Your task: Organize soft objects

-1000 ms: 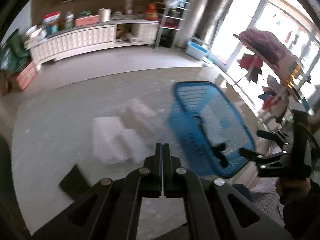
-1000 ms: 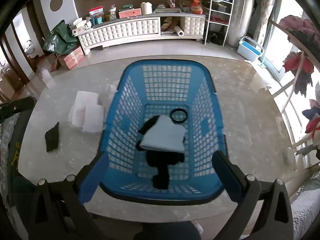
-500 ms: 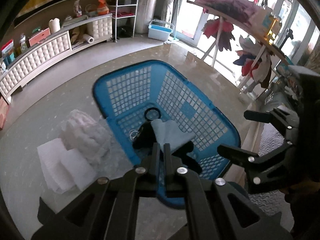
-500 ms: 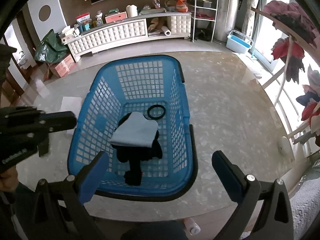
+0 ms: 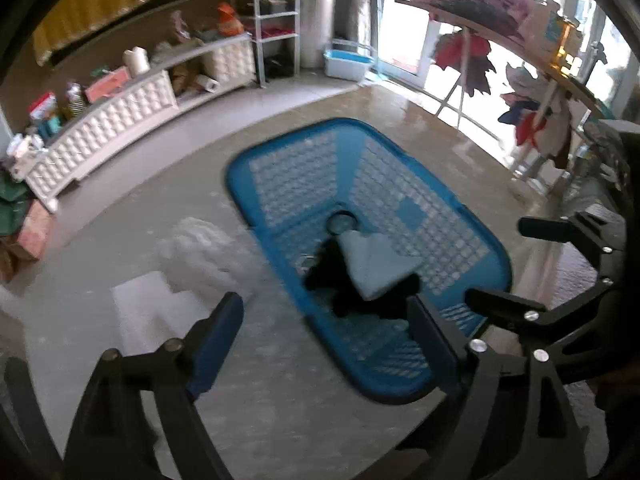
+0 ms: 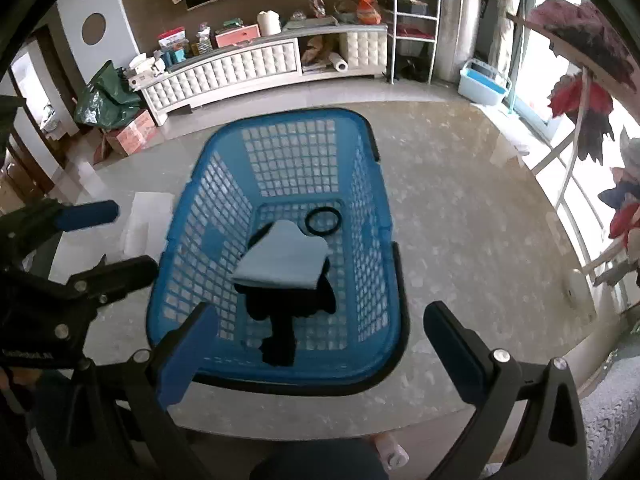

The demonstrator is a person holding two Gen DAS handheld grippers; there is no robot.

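Since a second ago our left gripper (image 5: 320,320) has swung from the foam side over toward the basket (image 6: 376,148), and its jaws, then pressed together, are now spread wide and carrying nothing. We are holding the right gripper (image 6: 316,340) above the basket's near rim, jaws equally wide and empty, much as before.

Inside the basket we are seeing a folded light-blue cloth (image 6: 282,258) lying on top of a black garment (image 6: 282,320), with a black ring (image 6: 323,221) beside them on the basket floor. They are sitting there, we judge, because the basket is the collecting place for the soft items.

On the table (image 6: 480,208), just left of the basket, white foam pieces (image 5: 140,308) and a crumpled clear plastic sheet (image 5: 200,248) are waiting outside it. We are likely opening the left jaws to take one of these next.
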